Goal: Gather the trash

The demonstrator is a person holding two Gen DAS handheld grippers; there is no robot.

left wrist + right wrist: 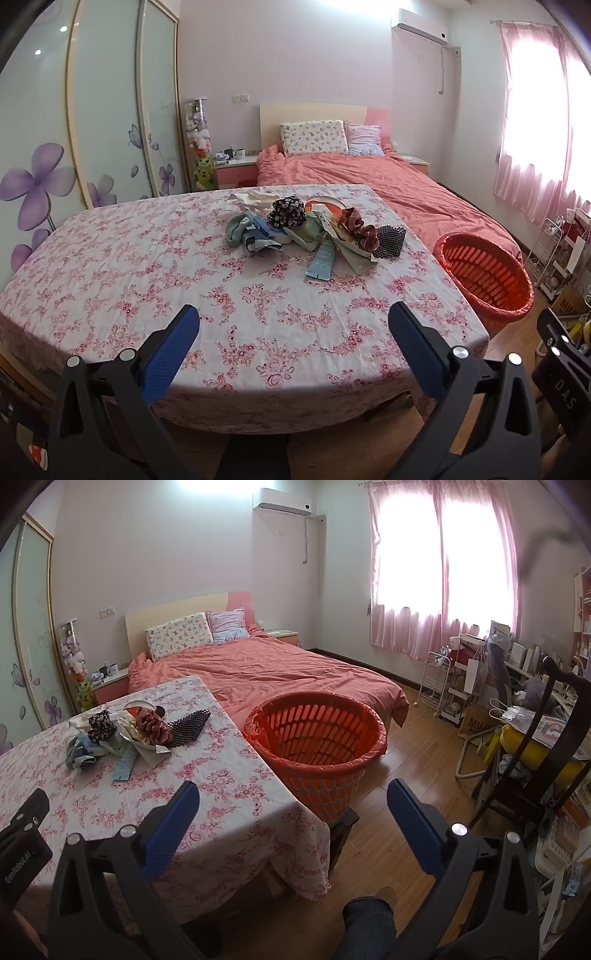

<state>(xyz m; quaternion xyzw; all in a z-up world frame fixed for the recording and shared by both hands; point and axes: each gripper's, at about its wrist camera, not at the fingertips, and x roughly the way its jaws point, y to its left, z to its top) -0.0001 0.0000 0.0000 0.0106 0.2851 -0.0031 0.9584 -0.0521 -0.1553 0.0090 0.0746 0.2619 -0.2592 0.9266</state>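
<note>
A pile of trash (314, 229) lies on the far middle of the table with the floral cloth (147, 266): wrappers, scrunchies, a light blue flat packet (320, 263) and a dark beaded pouch (388, 240). The pile also shows in the right wrist view (140, 727). An orange basket lined with a red bag (314, 746) stands off the table's right edge; it also shows in the left wrist view (487, 277). My left gripper (293, 328) is open and empty above the table's near edge. My right gripper (293, 805) is open and empty near the table's right corner, before the basket.
A bed with a salmon cover (266, 668) stands behind the table and basket. A wardrobe with purple flowers (55, 147) is at the left. A dark wooden chair (546, 746), a white rack (439, 679) and clutter fill the right side. The person's leg (369, 923) is below.
</note>
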